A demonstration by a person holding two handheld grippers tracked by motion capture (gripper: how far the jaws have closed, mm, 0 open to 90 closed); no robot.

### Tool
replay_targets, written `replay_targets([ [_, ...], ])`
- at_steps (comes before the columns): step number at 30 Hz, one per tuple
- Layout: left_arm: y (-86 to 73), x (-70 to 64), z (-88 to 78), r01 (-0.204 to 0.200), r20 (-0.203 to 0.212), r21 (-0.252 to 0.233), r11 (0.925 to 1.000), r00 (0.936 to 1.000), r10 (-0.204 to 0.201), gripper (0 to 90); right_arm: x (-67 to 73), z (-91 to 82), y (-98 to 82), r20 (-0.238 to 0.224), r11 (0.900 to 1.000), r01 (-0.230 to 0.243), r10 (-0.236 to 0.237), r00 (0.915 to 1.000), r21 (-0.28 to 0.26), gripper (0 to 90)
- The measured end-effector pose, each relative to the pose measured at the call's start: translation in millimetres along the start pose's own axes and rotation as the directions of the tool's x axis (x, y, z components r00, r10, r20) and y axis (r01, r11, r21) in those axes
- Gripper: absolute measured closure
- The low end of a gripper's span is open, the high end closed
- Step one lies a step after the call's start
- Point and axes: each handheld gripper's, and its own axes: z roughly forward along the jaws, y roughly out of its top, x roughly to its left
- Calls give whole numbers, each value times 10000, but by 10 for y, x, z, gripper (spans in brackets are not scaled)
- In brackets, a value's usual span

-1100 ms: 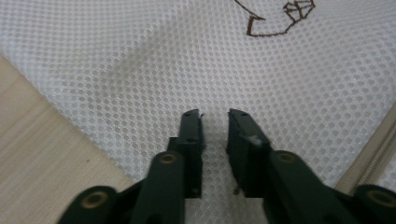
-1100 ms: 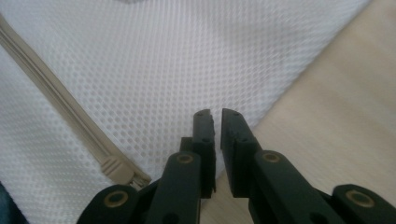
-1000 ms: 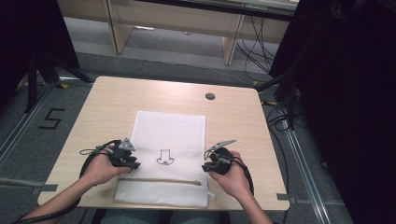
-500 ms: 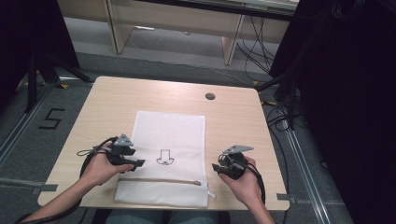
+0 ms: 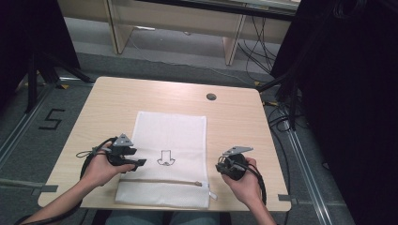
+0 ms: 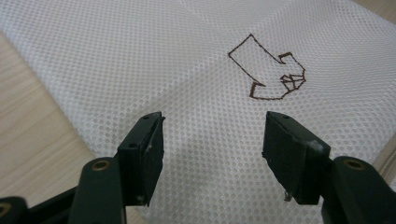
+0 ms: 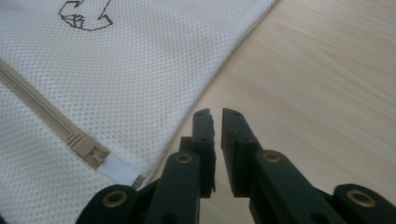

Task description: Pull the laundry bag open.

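Left claw (image 6: 214, 122): just opened wide, nothing gripped, poised low over the white mesh zip bag (image 5: 171, 136) near its brown printed arrow mark (image 6: 268, 70). Right claw (image 7: 215, 114): just closed to a narrow slit, nothing between the jaws, over the bare light wooden counter (image 7: 327, 70) just beside the bag's side edge and near the beige zipper (image 7: 42, 109) with its white end tab (image 7: 116, 170). Bag position: flat, centred between both hands, near end reaching the counter's front edge. Likely faults: pinching one mesh layer only, snagging the weave on a jaw corner, or dragging the light bag off the front edge during a one-sided pull. Cause: thin, slippery fabric with nothing weighing it down. Reopen the right claw before approaching the tab. Open room: ample bare counter to both sides and beyond the bag up to the round cable hole (image 5: 211, 96); least margin at the front edge.
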Motion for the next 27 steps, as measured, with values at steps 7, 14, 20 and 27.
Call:
replay_targets([
  [7,53,-88,28,-340,448,-256,9991,9984,352,400,6,53,-11,-586,9998,-43,55,9983,204,900],
  [14,90,-253,18,-439,1321,-679,9967,9898,526,477,124,102,32,-1046,9931,-431,545,9930,1087,900],
  [20,109,-386,40,-714,1726,-603,9956,9817,808,517,207,195,47,-1675,9803,-809,1117,9795,1804,900],
  [27,149,-477,117,-980,1982,-521,9938,9744,1065,569,241,210,12,-2278,9724,-561,1089,9676,2266,900],
])
